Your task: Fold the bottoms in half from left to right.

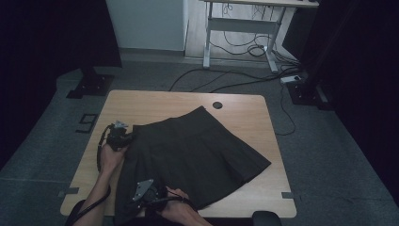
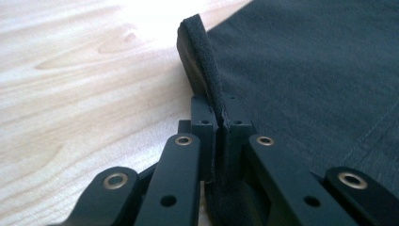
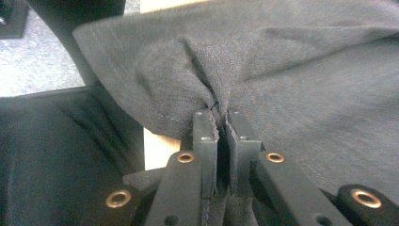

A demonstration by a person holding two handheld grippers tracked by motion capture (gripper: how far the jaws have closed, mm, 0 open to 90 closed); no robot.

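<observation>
Both grips are made, folding seemingly not begun: the left claw (image 2: pixel 221 120) pinches the skirt (image 1: pixel 197 146) waistband, the right claw (image 3: pixel 222 117) its hem, the skirt spread on the desk (image 1: pixel 155 106).

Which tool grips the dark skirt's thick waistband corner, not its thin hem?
The left tool: it pinches the dark pleated fabric skirt's thick band; the right tool bunches thin stitched hem.

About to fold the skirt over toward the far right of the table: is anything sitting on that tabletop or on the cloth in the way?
Nothing visible. The skirt lies alone on the table; the bare wood holds only a flush grommet hole. Both grippers, left and right, already pinch its near edge.
</observation>
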